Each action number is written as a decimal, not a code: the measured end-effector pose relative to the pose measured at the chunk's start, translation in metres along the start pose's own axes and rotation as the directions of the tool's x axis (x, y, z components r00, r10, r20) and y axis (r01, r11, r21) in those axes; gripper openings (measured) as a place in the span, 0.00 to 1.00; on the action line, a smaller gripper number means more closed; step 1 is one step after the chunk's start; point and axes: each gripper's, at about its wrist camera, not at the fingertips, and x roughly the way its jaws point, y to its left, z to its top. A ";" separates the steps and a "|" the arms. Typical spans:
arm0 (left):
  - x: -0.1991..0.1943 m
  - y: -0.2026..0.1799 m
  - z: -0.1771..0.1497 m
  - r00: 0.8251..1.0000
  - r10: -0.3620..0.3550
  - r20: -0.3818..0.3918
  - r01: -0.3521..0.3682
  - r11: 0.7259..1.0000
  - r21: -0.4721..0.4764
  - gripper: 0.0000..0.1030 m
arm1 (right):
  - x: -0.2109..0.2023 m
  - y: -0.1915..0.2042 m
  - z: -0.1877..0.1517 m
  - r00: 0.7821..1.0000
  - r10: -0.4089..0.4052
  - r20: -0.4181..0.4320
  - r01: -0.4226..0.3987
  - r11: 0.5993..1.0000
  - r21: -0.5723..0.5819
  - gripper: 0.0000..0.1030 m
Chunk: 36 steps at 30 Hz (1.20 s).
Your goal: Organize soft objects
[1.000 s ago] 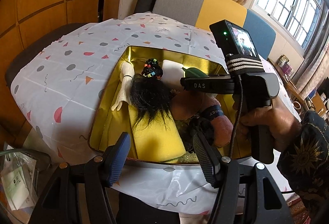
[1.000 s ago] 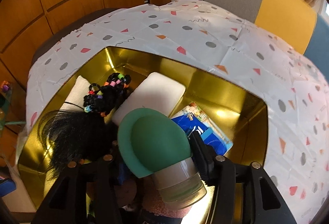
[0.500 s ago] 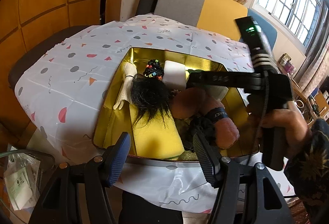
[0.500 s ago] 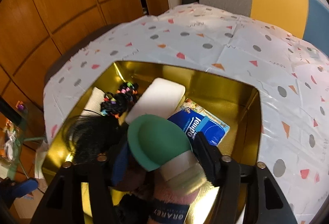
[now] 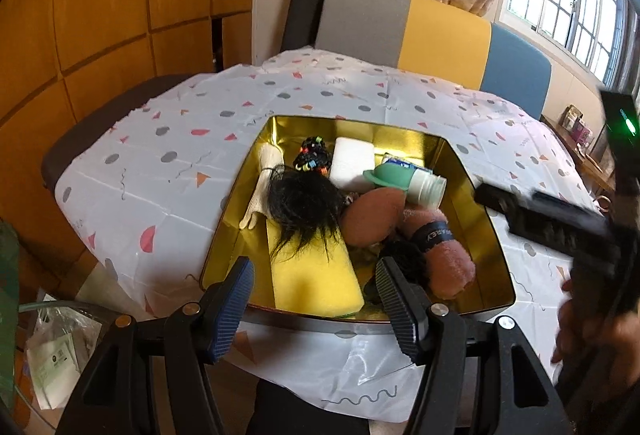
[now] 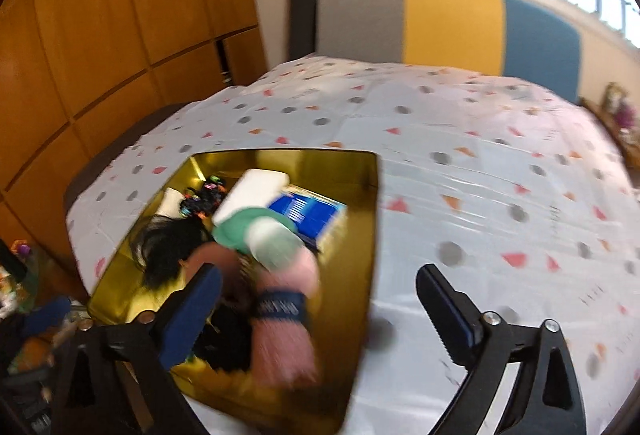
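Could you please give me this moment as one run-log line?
left gripper: open, empty | right gripper: open, empty | green-capped bottle: lying in gold tin

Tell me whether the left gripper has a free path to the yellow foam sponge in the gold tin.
Probably yes: left gripper is open, directly before the yellow foam sponge, whose near end lies uncovered.

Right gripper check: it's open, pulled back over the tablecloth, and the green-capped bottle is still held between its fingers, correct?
Not quite. The right gripper is open over the tablecloth, but its fingers hold nothing. The left wrist view shows the green-capped bottle lying in the gold tin, against the white sponge and the pink towel roll.
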 end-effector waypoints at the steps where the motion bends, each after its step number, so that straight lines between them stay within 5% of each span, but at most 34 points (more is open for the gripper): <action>1: -0.003 -0.003 0.000 1.000 0.005 0.010 -0.005 1.000 0.006 0.62 | -0.007 -0.001 -0.005 1.000 -0.025 0.008 0.025 1.000 0.006 1.00; 10: -0.039 -0.020 0.003 0.987 0.049 0.151 -0.050 0.999 0.003 0.64 | -0.049 0.010 -0.047 0.989 -0.140 0.048 0.137 0.989 0.060 1.00; 13: -0.039 -0.019 0.001 0.982 0.113 0.150 -0.113 0.994 -0.010 0.64 | -0.057 0.009 -0.047 0.985 -0.154 0.072 0.149 0.986 0.072 1.00; 36: -0.044 -0.003 0.000 0.978 0.126 0.165 -0.119 0.992 -0.052 0.64 | -0.069 0.025 -0.047 0.990 -0.088 0.111 0.084 0.995 0.045 1.00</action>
